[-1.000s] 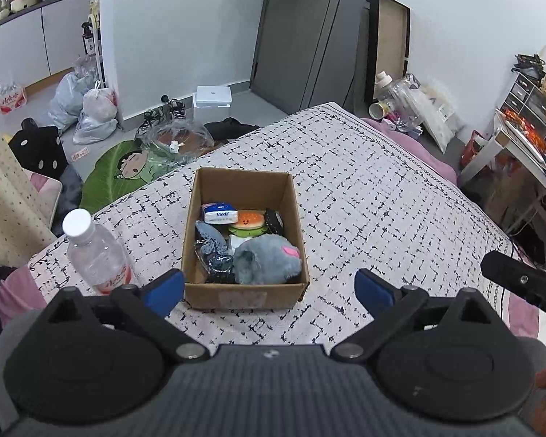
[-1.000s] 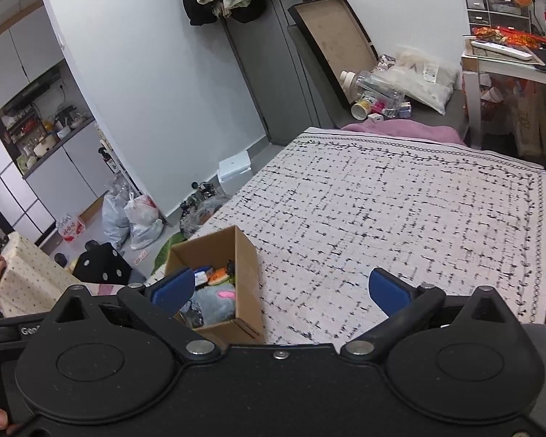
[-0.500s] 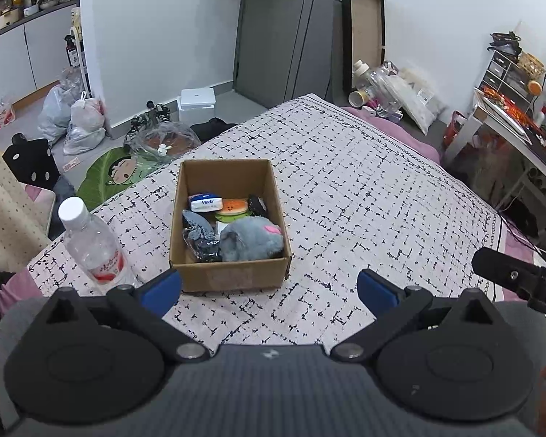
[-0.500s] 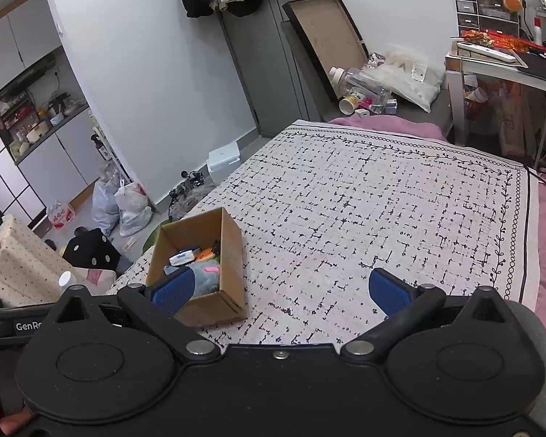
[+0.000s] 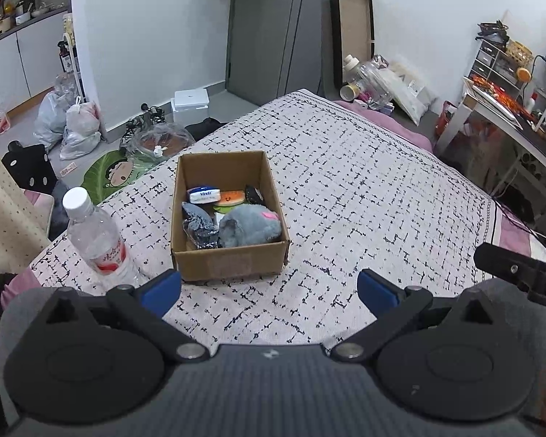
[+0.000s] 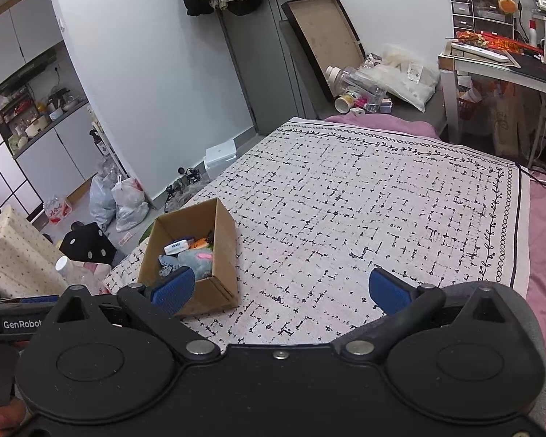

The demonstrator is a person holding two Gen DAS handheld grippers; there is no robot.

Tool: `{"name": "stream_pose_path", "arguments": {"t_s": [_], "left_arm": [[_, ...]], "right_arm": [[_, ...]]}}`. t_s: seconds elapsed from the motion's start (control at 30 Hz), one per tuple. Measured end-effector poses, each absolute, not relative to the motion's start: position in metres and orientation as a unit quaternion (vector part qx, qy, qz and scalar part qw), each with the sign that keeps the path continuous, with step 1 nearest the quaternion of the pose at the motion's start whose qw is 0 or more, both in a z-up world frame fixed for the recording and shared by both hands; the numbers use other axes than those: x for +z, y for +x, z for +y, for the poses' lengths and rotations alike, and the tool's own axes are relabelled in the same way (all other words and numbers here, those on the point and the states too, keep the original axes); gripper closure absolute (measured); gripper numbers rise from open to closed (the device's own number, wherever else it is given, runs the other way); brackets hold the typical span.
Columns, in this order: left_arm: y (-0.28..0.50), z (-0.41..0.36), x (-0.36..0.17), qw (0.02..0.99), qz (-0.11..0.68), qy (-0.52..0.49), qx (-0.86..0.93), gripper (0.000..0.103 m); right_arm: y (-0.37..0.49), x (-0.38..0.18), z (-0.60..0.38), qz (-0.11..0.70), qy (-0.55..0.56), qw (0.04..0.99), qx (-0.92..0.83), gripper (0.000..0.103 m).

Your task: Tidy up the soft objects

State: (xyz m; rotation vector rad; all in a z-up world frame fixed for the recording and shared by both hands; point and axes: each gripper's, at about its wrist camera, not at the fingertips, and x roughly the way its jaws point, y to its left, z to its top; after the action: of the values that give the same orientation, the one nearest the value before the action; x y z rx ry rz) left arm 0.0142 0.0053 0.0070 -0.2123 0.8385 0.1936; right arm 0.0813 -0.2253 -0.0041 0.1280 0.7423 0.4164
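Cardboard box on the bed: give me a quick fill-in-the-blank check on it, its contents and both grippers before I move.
1. The grey plush toy lies inside the ____.
2. The water bottle stands to the box's ____ in the left wrist view.
3. The left gripper and the right gripper are both ____, holding nothing.
4. The tissue pack in the box has a ____ and white wrapper.

Answers: cardboard box; left; open; blue

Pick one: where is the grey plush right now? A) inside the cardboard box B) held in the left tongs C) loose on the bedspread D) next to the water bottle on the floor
A: the grey plush lies inside the cardboard box, at its near end beside a dark packet; both tongs, left and right, are open and empty.
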Motion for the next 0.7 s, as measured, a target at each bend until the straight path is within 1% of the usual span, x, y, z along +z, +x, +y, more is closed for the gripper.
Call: {"name": "stream_pose_path", "arguments": {"t_s": [0.7], "left_arm": [[0.007,0.012,-0.002,0.902,0.410,-0.104,0.089,0.001]], "right_arm": [[0.073,-0.010,-0.207,0.359,0.027,0.910,0.206,0.000]]}}
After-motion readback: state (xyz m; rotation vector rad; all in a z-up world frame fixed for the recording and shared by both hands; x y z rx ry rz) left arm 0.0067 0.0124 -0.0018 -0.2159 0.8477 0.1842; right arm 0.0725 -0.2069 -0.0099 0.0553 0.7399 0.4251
